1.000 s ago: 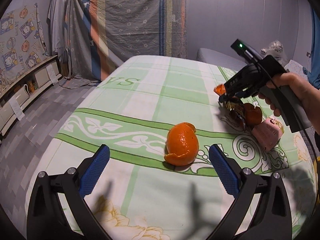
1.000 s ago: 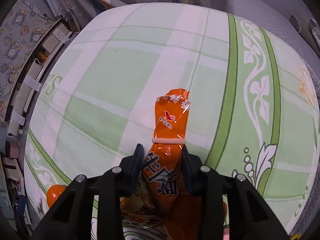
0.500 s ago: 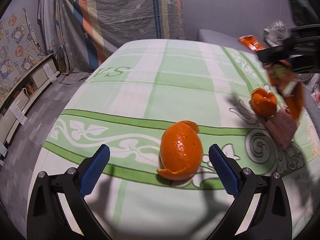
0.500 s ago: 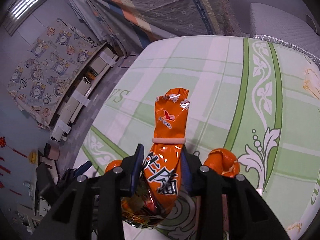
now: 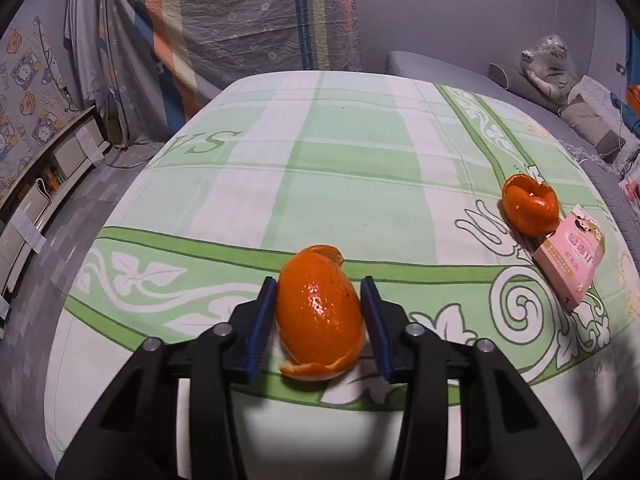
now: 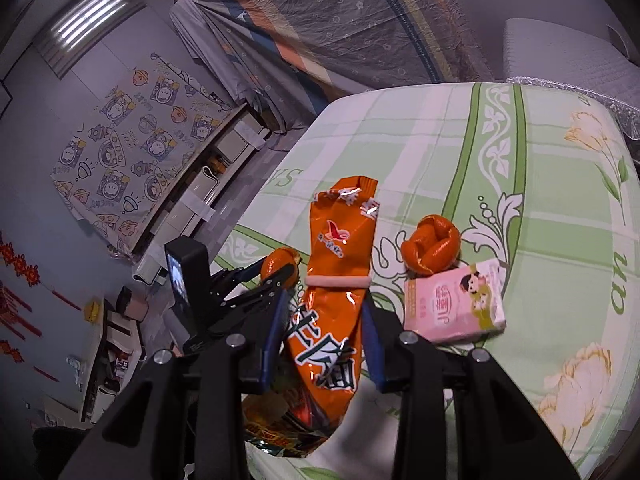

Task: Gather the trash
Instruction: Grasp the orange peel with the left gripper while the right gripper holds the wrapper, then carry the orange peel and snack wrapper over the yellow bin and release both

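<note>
A hollow orange peel [image 5: 320,320] stands on the green-checked cloth [image 5: 352,152]. My left gripper [image 5: 319,296] is closing its jaws, and both blue pads touch the peel's sides. The right wrist view catches that gripper [image 6: 276,276] and peel [image 6: 278,260] at left. My right gripper [image 6: 325,300] is shut on an orange snack wrapper [image 6: 344,240] with a rubber band round it, held above the cloth. More crumpled wrapper hangs below the jaws. A second peel [image 5: 530,210] [image 6: 432,248] and a pink carton [image 5: 570,254] [image 6: 454,304] lie side by side.
A grey sofa [image 5: 460,76] with a wrapped bundle [image 5: 548,60] runs along the far right. A striped sheet [image 5: 240,20] hangs behind the table. A low shelf unit [image 5: 48,168] stands on the floor at left.
The left jaws came in from wide apart onto the peel. The right gripper rose and swung away with the wrapper, leaving the left wrist view.
</note>
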{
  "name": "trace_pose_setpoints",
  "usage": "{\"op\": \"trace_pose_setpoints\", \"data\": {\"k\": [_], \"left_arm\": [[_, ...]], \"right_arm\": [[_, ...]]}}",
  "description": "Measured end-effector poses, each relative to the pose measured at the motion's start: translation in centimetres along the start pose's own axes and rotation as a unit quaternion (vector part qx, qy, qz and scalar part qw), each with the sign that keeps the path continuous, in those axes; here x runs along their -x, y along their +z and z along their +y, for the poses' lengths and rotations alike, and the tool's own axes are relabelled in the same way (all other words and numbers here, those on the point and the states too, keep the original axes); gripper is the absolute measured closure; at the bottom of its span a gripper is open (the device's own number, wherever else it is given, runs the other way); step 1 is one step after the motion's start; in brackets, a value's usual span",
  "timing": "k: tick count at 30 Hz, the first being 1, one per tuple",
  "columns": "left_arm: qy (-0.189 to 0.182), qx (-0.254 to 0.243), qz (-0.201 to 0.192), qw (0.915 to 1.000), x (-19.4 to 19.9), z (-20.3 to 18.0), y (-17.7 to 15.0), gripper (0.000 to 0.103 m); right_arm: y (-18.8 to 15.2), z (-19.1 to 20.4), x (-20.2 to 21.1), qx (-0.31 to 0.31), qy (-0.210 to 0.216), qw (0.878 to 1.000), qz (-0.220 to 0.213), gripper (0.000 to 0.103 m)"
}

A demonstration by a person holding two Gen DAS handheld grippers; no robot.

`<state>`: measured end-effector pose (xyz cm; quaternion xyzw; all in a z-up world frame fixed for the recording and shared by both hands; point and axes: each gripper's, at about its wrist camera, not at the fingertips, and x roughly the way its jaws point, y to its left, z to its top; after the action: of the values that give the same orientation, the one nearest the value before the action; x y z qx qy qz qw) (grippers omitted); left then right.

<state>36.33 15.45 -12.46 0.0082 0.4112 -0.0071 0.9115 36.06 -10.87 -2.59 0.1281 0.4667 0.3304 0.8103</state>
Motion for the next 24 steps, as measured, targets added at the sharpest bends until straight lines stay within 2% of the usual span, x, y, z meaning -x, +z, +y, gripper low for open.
{"op": "trace_pose_setpoints", "data": {"k": [3, 10, 15, 20, 24], "left_arm": [[-0.014, 0.018, -0.007, 0.9997, 1.5, 0.1, -0.2, 0.069], [-0.04, 0.033, -0.093, 0.9943, 10.4, -1.9, -0.2, 0.069], [-0.08, 0.0, -0.15, 0.9854, 16.0, -6.9, 0.4, 0.069], [-0.137, -0.055, -0.175, 0.9734, 19.1, -13.7, 0.8, 0.069], [-0.181, -0.1, -0.185, 0.9606, 20.9, -19.4, 0.5, 0.069]], "right_arm": [[-1.4, -0.3, 1.8, -0.011, 0.004, 1.0, -0.011, 0.07], [-5.1, -2.6, 7.2, -0.057, 0.011, 0.997, -0.059, 0.07], [-8.6, -5.1, 11.8, -0.094, -0.006, 0.99, -0.109, 0.07], [-12.6, -7.5, 16.8, -0.123, -0.036, 0.978, -0.164, 0.07], [-16.1, -9.7, 21.1, -0.151, -0.066, 0.965, -0.206, 0.07]]}}
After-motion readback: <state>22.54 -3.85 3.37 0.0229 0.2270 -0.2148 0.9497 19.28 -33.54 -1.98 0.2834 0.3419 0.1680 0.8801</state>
